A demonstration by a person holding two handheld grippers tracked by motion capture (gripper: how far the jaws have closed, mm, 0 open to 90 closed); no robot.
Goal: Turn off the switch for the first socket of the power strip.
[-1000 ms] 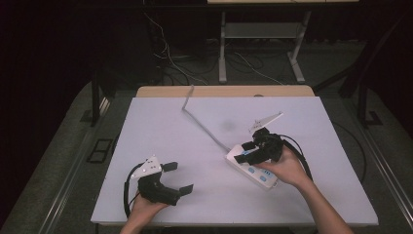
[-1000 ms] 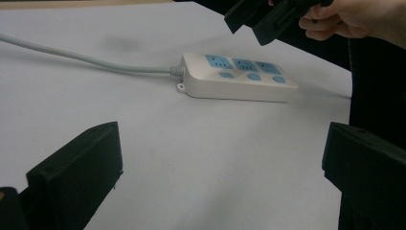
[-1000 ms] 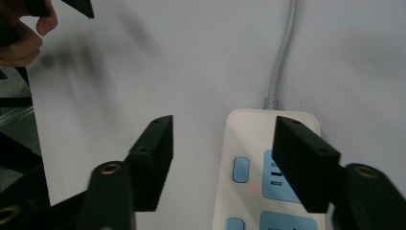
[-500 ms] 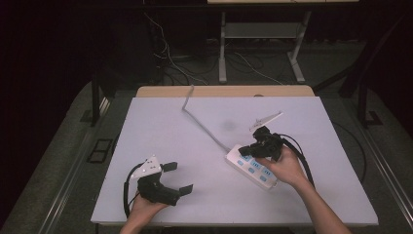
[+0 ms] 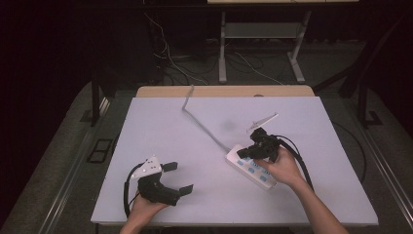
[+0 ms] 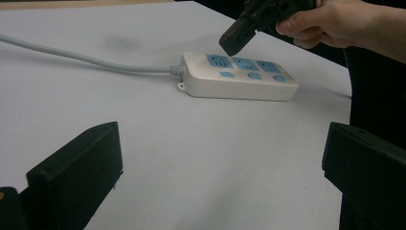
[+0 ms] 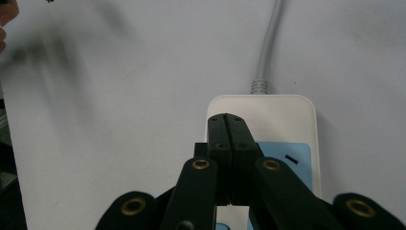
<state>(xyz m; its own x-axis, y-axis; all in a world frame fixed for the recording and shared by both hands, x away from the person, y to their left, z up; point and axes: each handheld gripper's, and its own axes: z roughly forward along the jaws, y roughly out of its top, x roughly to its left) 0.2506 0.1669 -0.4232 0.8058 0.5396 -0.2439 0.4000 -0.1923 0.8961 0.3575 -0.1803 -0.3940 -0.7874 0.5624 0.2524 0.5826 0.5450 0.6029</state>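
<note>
I see the white table first, the biggest thing here, and it is mostly bare, which gives me free room to work. On its right half lies the power strip, flat, with the blue sockets facing up; its grey cord runs away to the far edge of the table. I think it lies this way so that the buttons beside the sockets can be reached from above.

My right gripper hangs over the far end of the strip, near where the cord enters. Its jaws are pressed fully together with nothing between them. In the left gripper view the tip points down at the first socket, just above it; whether it touches I cannot tell. I judge the closed jaws serve as one blunt finger for pushing a switch.

My left gripper rests at the near left of the table, well apart from the strip, jaws spread wide and empty, only waiting.

No brand or writing is readable on the strip.
</note>
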